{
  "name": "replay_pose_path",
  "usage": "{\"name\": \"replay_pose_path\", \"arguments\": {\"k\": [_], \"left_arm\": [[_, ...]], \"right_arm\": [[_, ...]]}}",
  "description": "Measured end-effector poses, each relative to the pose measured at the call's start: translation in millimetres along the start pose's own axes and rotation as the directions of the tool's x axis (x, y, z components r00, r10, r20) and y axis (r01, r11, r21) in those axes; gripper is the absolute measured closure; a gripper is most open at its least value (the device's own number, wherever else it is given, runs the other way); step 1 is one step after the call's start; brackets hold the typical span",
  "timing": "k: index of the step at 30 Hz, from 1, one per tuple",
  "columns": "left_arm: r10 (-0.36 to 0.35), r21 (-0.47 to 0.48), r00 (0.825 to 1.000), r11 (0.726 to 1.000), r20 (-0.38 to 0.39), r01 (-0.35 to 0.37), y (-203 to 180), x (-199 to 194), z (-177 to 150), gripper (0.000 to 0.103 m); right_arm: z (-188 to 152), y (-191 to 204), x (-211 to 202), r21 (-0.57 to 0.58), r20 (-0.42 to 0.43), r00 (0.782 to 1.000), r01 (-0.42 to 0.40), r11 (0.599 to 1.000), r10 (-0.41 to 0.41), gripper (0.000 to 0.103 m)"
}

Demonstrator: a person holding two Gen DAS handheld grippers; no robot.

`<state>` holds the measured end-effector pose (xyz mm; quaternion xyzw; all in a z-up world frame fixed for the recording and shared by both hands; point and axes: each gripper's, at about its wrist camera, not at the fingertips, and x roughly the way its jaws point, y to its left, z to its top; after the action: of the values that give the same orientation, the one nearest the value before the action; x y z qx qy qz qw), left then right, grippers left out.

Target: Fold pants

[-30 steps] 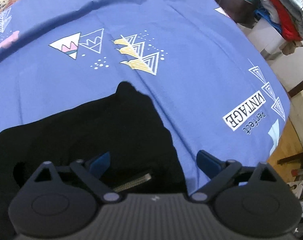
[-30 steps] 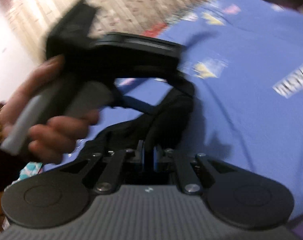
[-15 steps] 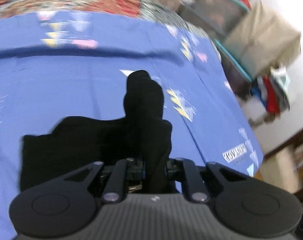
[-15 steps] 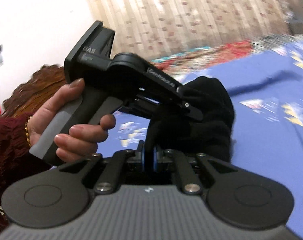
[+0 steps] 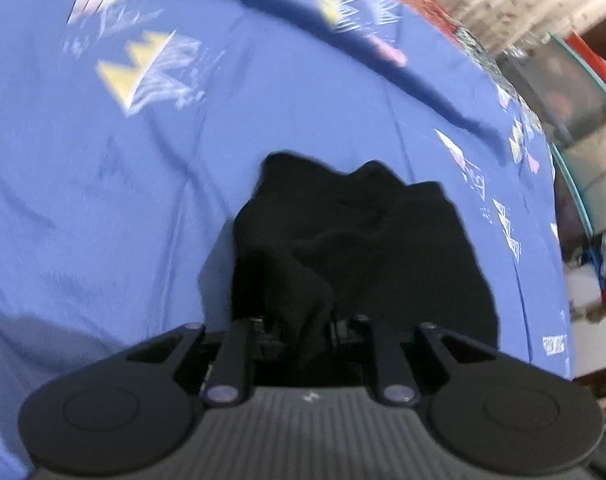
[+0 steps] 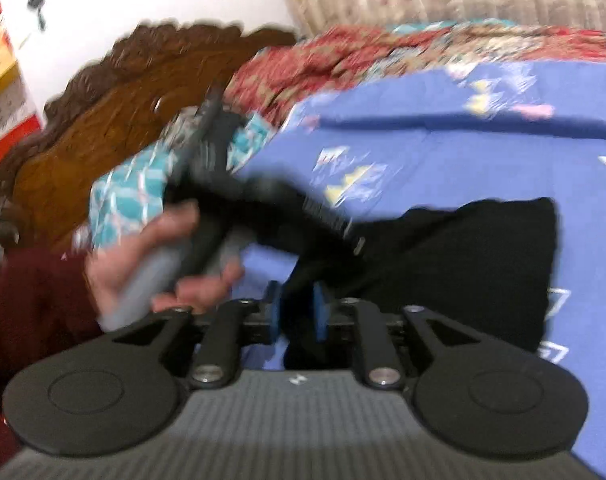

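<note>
The black pants (image 5: 355, 240) lie bunched on the blue patterned bedsheet (image 5: 103, 180). My left gripper (image 5: 303, 326) is shut on a fold of the black cloth, its fingertips buried in it. In the right wrist view the pants (image 6: 463, 264) spread to the right over the sheet. My right gripper (image 6: 297, 312) is shut on another bunch of the pants between its blue pads (image 6: 319, 312). The left gripper's body (image 6: 263, 208), held by a hand, shows blurred just to the left and above it.
A carved wooden headboard (image 6: 103, 112) and a red patterned blanket (image 6: 343, 56) lie beyond the sheet. A teal patterned pillow (image 6: 131, 196) sits by the headboard. Boxes and a clothes pile (image 5: 583, 120) stand off the bed's far right edge.
The left gripper closed on the pants a second ago and has since swung them across the sheet. The right gripper stayed shut on the cloth. Both views are motion-blurred.
</note>
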<state>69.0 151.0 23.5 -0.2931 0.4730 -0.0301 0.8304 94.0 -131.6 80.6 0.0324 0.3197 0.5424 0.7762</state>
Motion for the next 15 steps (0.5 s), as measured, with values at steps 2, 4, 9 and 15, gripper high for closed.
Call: {"name": "replay_pose_path", "arguments": {"k": [2,4,9,15], "left_arm": [[-0.023,-0.001,0.999,1.0,0.027,0.023,-2,-2,-1,0.077],[-0.035,0.017,0.998,0.999,0.058,0.034,-7,-6,2,0.052],[-0.07,0.007,0.986,0.998,0.149,0.07,-11,-12,18,0.015],[-0.129,0.142,0.976,0.984,0.175,0.105,-37,-1,26,0.092]], "right_arm": [[-3,-14,-21,0.052,0.044,0.997,0.055,0.997,-0.058,0.072],[-7,-32,-35,0.125,0.051,0.991,0.117,0.985,-0.124,0.072],[-35,-65,-25,0.193,-0.139,0.962,0.257,0.947,-0.233,0.072],[-55,-84,-24,0.307,-0.204,0.954,0.276,0.911,-0.221,0.068]]}}
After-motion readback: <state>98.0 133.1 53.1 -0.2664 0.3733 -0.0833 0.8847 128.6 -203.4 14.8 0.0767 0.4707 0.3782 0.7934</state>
